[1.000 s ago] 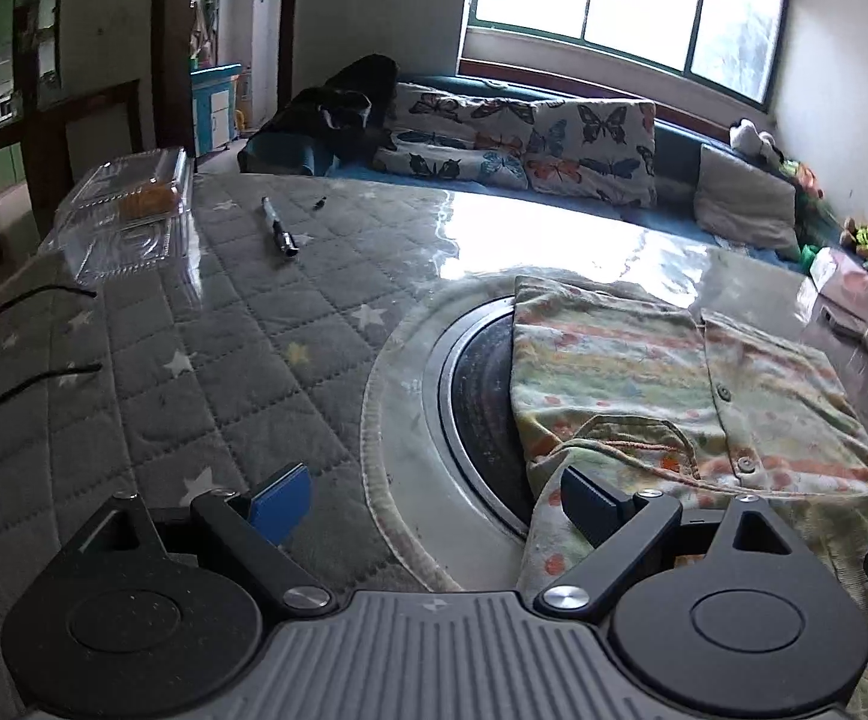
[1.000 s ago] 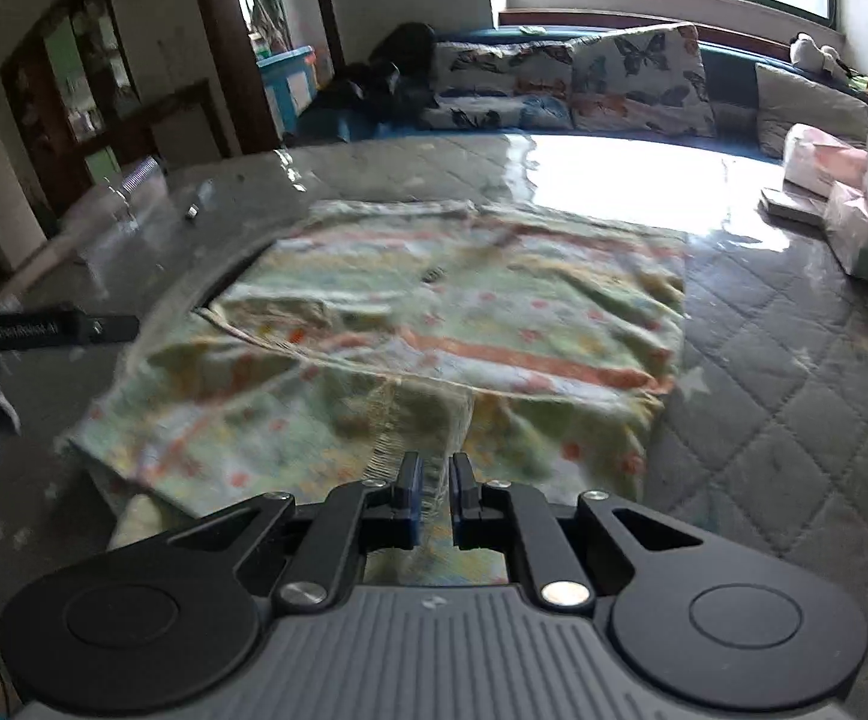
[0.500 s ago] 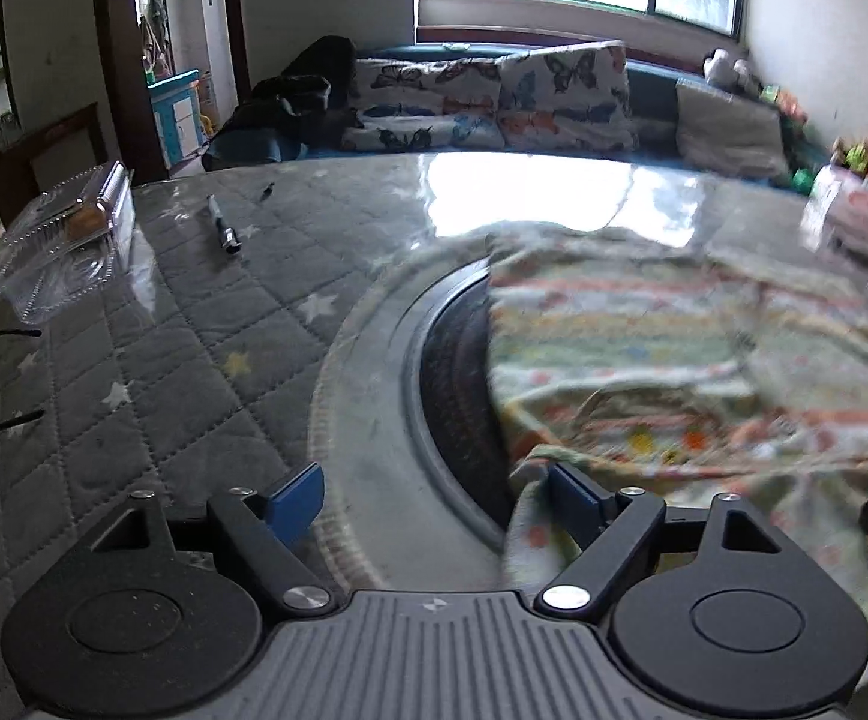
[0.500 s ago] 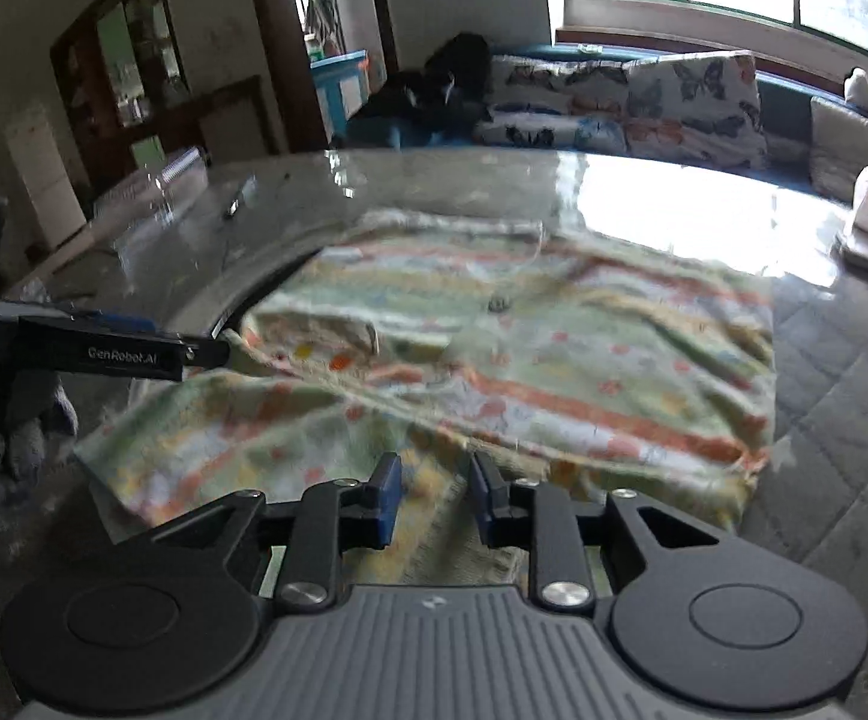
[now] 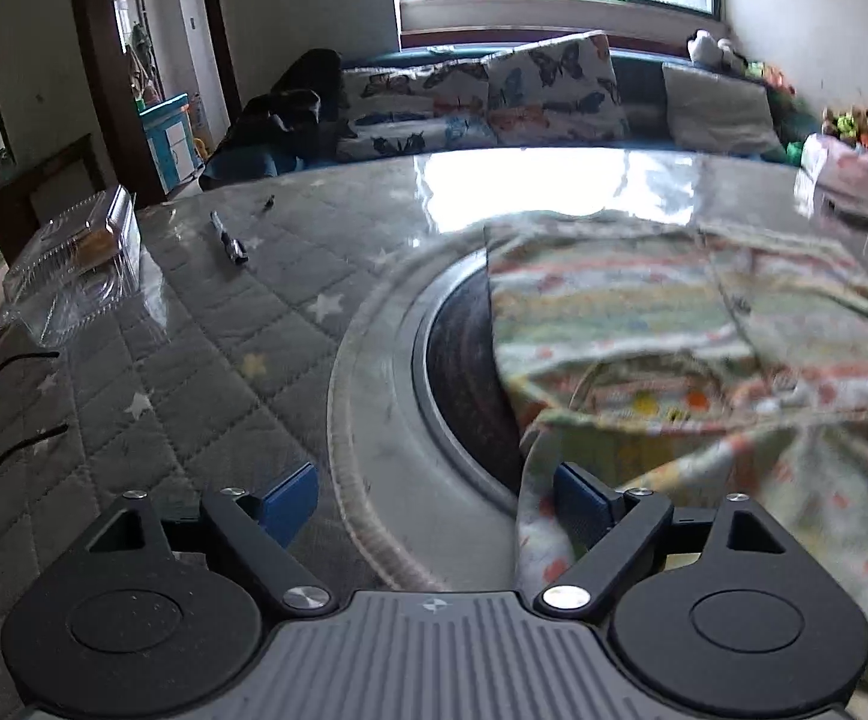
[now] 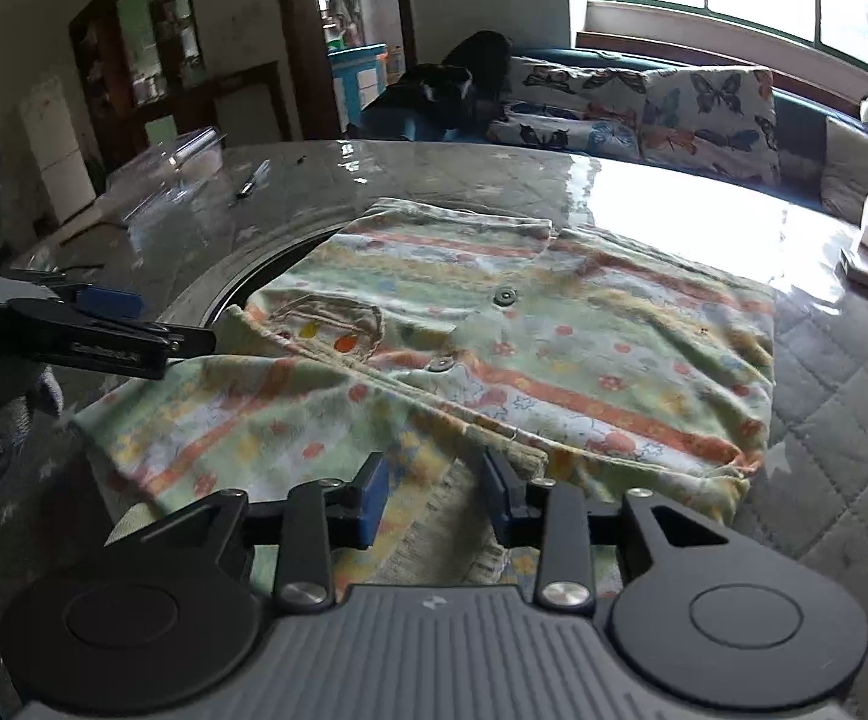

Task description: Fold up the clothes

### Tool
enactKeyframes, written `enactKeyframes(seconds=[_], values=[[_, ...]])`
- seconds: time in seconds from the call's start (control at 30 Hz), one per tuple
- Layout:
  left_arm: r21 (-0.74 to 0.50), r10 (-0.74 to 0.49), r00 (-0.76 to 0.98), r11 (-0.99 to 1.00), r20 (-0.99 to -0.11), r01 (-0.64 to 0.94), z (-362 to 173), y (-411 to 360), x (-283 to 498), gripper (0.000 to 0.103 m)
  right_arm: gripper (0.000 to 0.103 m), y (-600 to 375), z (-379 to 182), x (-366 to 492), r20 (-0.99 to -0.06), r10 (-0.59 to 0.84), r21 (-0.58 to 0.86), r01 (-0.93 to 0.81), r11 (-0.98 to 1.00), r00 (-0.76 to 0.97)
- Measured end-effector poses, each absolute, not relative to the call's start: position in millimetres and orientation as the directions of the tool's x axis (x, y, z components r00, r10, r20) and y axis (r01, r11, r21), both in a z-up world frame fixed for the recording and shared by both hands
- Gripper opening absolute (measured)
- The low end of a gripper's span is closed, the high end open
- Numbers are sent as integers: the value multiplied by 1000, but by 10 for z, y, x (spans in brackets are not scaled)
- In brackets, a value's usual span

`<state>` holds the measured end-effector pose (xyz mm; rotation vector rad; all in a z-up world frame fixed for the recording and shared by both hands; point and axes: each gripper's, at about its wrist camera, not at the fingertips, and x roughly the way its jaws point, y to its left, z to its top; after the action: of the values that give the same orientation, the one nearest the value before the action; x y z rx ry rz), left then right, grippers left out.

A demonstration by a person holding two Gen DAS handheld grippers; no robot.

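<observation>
Living room w/ a big window and a sofa full of butterfly cushions (image 5: 493,96) sits behind; in front is the wide table (image 5: 194,324), covered by a quilted star-pattern cloth under clear glossy plastic, with a round sunken ring (image 5: 434,360) in the middle.

On this table lies the task's thing, a small striped shirt (image 6: 553,360), green-orange-yellow, buttons and a chest pocket facing up. It is spread partly over the ring, probably because the table centre gives the most flat room for folding. One part of it is laid across the near side, over the body, so it looks partly folded; how many folds are made I cannot tell.

At the far left of the table stand a clear plastic box (image 5: 74,264) and a dark pen (image 5: 228,240), well apart from the shirt, so they do not disturb the work.

Left gripper (image 5: 436,501) hovers low at the shirt's left edge, jaws wide apart; one blue finger is just beside the cloth, the other over bare table, approx. placed to take this edge. Right gripper (image 6: 434,492) is over the near folded part, jaws apart also, nothing clamped; cloth lies between and under the fingers.
</observation>
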<state>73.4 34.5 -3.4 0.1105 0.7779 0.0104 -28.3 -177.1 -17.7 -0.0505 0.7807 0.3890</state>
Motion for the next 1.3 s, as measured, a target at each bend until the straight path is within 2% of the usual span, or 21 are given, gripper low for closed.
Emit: enactKeyframes(seconds=[0.2,0.33,0.63,0.97,1.07,1.3], values=[[86,41,729,996,-683,25,117,296,577,91,40,-1773,-121,-415,-702,325,67,-396,916,634],[79,-25,742,991,-670,105,179,66,444,94,41,-1768,-149,-498,-713,314,45,-406,913,627],[172,-26,721,965,-692,200,27,-263,198,95,49,-1878,-151,-699,-717,302,29,-406,913,628],[-45,-193,596,966,-779,253,180,-258,-139,94,50,-2013,-34,-932,-708,284,-37,-436,899,647],[-114,-249,550,957,-797,268,192,-273,-230,87,50,-2067,-14,-996,-704,273,-51,-430,902,656],[-168,-282,508,951,-814,259,100,-336,-287,67,50,-2023,53,-952,-662,276,-68,-422,904,697]])
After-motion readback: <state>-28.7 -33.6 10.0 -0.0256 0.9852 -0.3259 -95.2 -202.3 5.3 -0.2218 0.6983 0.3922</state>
